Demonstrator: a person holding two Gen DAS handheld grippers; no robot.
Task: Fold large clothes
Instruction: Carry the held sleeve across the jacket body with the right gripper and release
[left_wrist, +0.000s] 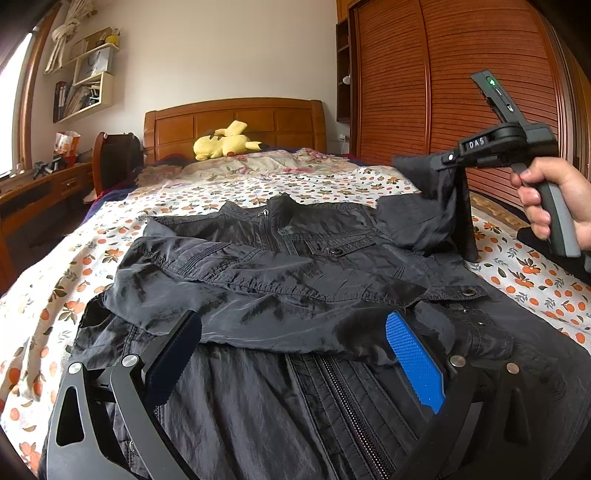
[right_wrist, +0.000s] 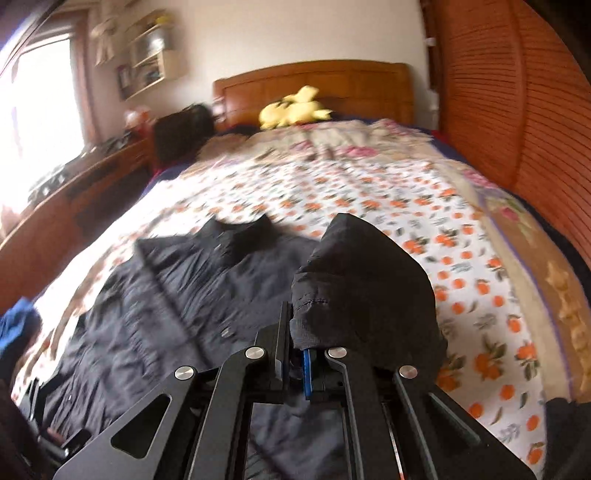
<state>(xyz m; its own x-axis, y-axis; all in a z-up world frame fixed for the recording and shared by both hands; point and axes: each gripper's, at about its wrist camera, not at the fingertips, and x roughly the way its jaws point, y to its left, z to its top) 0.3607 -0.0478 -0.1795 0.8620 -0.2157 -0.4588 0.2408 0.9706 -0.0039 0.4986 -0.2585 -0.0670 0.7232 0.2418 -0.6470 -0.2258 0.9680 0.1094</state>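
Observation:
A black zip-up jacket (left_wrist: 295, 266) lies front up on the bed, with one sleeve folded across its chest. My left gripper (left_wrist: 295, 354) hovers open just over the jacket's lower front, blue pad (left_wrist: 413, 362) to the right and dark pad to the left. Nothing is pinched between them. On the right a hand (left_wrist: 546, 199) holds my right gripper (left_wrist: 441, 166) raised above the bed. It is shut on the end of the other sleeve (left_wrist: 424, 221), which hangs from it. In the blurred right wrist view, the right gripper (right_wrist: 295, 328) has its jaws together and the sleeve cuff (right_wrist: 369, 280) drapes over them, with the jacket (right_wrist: 166, 295) below.
The bed has an orange-print sheet (left_wrist: 55, 295) and a folded floral quilt (left_wrist: 258, 162) near the headboard. A yellow plush toy (left_wrist: 225, 142) lies there. A slatted wooden wardrobe (left_wrist: 461, 92) lines the right side. A desk (left_wrist: 40, 192) and wall shelves stand at the left.

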